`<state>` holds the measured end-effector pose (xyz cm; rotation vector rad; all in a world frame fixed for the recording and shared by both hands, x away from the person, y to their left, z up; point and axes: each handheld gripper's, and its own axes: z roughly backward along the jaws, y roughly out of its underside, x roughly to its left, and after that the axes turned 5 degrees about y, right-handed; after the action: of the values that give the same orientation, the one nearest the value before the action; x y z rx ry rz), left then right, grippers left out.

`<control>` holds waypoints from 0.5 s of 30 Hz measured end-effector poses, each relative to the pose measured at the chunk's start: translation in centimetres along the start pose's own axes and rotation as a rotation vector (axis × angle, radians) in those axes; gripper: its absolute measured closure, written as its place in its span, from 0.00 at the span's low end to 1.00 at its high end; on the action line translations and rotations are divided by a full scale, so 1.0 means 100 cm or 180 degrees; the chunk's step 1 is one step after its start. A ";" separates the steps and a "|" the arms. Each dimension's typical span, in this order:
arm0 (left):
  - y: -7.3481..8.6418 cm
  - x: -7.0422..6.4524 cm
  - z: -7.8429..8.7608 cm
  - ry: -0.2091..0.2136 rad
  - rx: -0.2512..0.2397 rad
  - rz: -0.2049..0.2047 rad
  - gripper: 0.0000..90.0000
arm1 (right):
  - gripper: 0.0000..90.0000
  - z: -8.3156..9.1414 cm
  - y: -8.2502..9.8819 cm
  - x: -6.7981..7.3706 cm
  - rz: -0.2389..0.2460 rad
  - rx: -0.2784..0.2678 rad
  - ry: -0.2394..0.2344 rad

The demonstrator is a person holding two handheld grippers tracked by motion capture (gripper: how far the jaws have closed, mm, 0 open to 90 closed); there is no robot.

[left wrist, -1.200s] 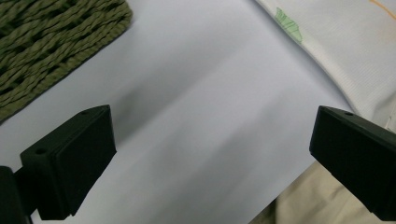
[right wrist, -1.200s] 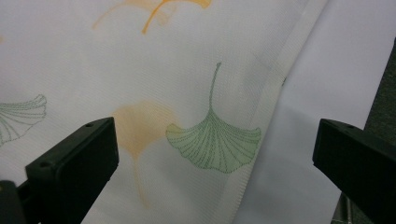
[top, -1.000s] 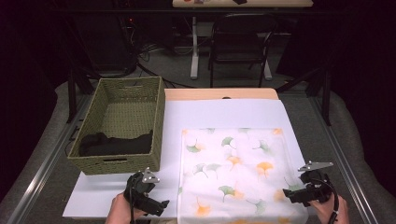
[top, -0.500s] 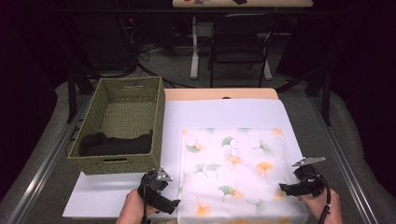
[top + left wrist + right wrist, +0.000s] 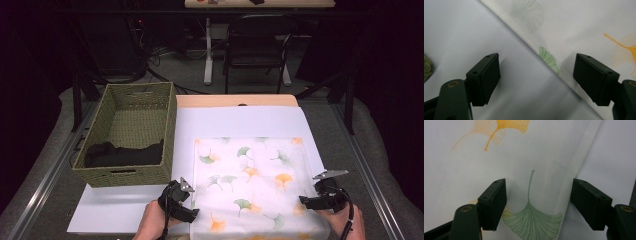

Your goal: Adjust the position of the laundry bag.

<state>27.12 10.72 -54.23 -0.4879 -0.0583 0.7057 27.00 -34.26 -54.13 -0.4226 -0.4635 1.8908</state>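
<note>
At the near edge of the desk (image 5: 125, 220), we hold one hand-held gripper at each side of the cloth (image 5: 252, 185), a pale square printed with green and orange ginkgo leaves that lies flat on a white sheet (image 5: 240, 122).

The left hand-held gripper (image 5: 192, 214) sits at the cloth's near left edge. In the left gripper view its jaws have just been closing but stand apart, one over the bare sheet and the other over the fabric, so the hem (image 5: 549, 62) runs slantwise between them. Nothing is pinched yet; the pads are clear of the cloth.

The right hand-held gripper (image 5: 306, 201) sits at the near right edge. Its jaws have also just been closing, and in the right gripper view they straddle the right hem (image 5: 571, 182), with a green leaf (image 5: 531, 220) between them. The pads do not press the fabric either, so we count both as open.

We judge that this straddling is deliberate: with one jaw on each side of a hem, closing would catch the edge, and matching grips on both sides would let us lift or fold the cloth evenly.

Beyond the left hand-held gripper stands a woven basket (image 5: 135, 95) holding a dark item (image 5: 122, 154), well clear of the cloth.
</note>
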 end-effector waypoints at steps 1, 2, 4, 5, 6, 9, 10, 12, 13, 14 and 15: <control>0.000 0.000 0.001 -0.0012 -0.0001 -0.0021 0.25 | 0.31 0.000 0.000 0.000 -0.0006 -0.0004 0.0015; 0.000 -0.001 0.000 -0.0035 -0.0052 -0.0009 0.28 | 0.31 0.000 -0.001 0.001 -0.0017 0.0013 0.0021; 0.000 -0.002 0.000 -0.0039 -0.0070 -0.0027 0.31 | 0.31 0.000 0.000 0.001 -0.0013 0.0011 0.0019; 0.000 -0.003 0.000 -0.0044 -0.0079 -0.0030 0.32 | 0.31 0.000 0.000 0.001 -0.0020 0.0003 0.0019; 0.000 -0.003 0.000 -0.0031 -0.0096 -0.0022 0.33 | 0.31 0.000 0.000 0.001 -0.0022 -0.0005 0.0017; 0.001 -0.003 0.000 -0.0015 -0.0113 -0.0025 0.35 | 0.31 0.000 0.000 0.001 -0.0044 0.0002 0.0037; 0.001 -0.003 0.000 -0.0016 -0.0123 -0.0031 0.37 | 0.31 0.000 0.000 0.002 -0.0073 -0.0004 0.0054; 0.000 -0.005 0.000 -0.0013 -0.0142 -0.0047 0.41 | 0.31 -0.001 -0.001 0.003 -0.0089 -0.0007 0.0077; 0.000 -0.005 0.000 0.0003 -0.0137 -0.0075 0.43 | 0.32 0.000 -0.001 0.002 -0.0085 -0.0001 0.0071; 0.000 -0.005 0.000 0.0010 -0.0152 -0.0092 0.45 | 0.32 0.000 -0.001 0.002 -0.0088 -0.0004 0.0070; 0.000 -0.005 0.000 0.0029 -0.0154 -0.0106 0.47 | 0.33 0.000 -0.001 0.003 -0.0089 0.0000 0.0082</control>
<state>26.73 10.44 -54.18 -0.5353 -0.0749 0.6706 26.97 -34.00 -54.11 -0.4379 -0.4502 1.8564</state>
